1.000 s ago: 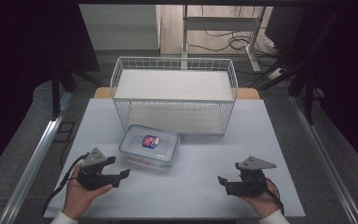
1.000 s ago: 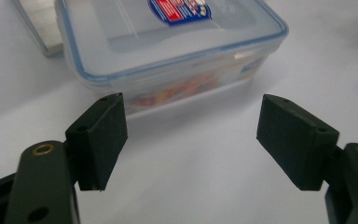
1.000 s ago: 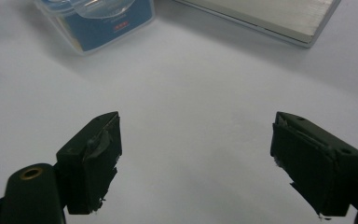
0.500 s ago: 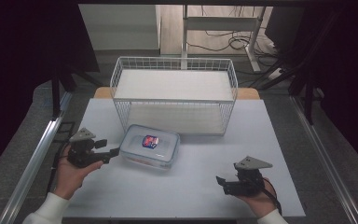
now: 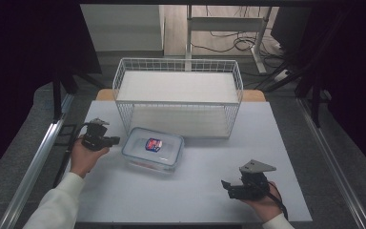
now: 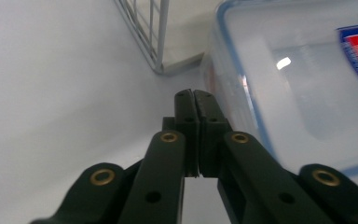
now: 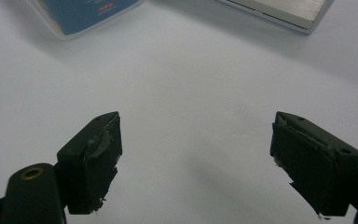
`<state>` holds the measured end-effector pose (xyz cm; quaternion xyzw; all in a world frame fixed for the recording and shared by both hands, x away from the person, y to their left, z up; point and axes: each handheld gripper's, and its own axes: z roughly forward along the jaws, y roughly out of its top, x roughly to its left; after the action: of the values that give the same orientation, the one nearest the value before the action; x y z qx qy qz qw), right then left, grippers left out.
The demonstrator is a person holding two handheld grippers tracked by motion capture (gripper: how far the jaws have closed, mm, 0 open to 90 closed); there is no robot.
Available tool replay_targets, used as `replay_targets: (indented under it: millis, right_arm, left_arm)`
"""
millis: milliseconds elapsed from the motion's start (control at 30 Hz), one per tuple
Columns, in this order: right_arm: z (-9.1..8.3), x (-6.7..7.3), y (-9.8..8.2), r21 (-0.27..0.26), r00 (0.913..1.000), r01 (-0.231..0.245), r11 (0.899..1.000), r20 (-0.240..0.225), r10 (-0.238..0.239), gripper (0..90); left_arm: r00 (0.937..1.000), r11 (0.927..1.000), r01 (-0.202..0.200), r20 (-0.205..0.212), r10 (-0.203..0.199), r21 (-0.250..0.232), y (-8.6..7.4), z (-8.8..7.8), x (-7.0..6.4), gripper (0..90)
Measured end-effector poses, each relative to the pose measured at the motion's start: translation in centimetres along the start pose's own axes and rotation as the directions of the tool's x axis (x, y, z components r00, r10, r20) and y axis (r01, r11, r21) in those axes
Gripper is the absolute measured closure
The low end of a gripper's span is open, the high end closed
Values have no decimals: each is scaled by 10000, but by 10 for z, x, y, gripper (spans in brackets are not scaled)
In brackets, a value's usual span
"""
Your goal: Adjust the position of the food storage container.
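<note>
Left edge of the white surface [image 5: 138, 200]: a metal rail runs along it, with dark floor beyond. The left tongs [image 5: 113, 140] hover low just left of the clear lidded container [image 5: 152, 149], tips pointing at its short side. Their jaws have just been closing and now stand pressed together with nothing between them; in the left gripper view the left tongs [image 6: 194, 95] sit just beside the container [image 6: 303, 84] wall, and whether they touch it is hard to tell. A small strip of bare surface is all that lies between hand and box.

Centre: the container lies flat on the surface, a red and blue label [image 5: 154, 143] on its lid, print too small to read. Just behind it stands the white wire basket [image 5: 178, 95], its near wall close to the container's far edge, a narrow gap between. A basket corner [image 6: 156, 42] shows in the left gripper view, cut off at the top.

Right: broad open surface in front of and right of the container. The right tongs [image 5: 225, 184] rest near the front right edge, well apart from the box, jaws spread wide and empty. In the right gripper view, the right tongs [image 7: 196, 158] face bare surface; the container [image 7: 81, 14] is cut off at the top edge
</note>
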<state>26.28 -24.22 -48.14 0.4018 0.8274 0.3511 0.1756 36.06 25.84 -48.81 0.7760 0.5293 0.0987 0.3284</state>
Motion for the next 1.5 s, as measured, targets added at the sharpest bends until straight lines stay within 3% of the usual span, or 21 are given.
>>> replay_targets:
  millis: [133,200,233,467,700,1000,1500]
  right_arm:
    - [0,0,0,-7,10000,6,10000,14,-6,171]
    - [0,1,1,-62,10000,77,10000,-10,-77,171]
    - [0,2,1,-32,9998,198,9998,-5,-198,171]
    - [0,1,0,1,9997,228,9997,91,-228,172]
    - [0,0,0,13,9991,359,9994,217,-359,172]
    - [0,1,-1,121,9988,425,9990,253,-428,174]
    - [1,2,0,190,9985,509,9985,210,-513,176]
  left_arm:
    - [9997,9987,-25,237,13,505,5,12,4,898]
    - [9999,9973,-6,163,-6,738,5,17,3,899]
    - [9996,9958,-182,248,160,898,4,21,1,899]
    - [9986,9943,-388,388,351,989,2,25,-5,899]
    - [9949,9925,-771,718,704,952,-1,26,-15,900]
    - [9856,9909,-1126,1345,1020,732,-11,25,-41,899]
    - [9760,9948,-894,2035,777,489,-17,29,-60,899]
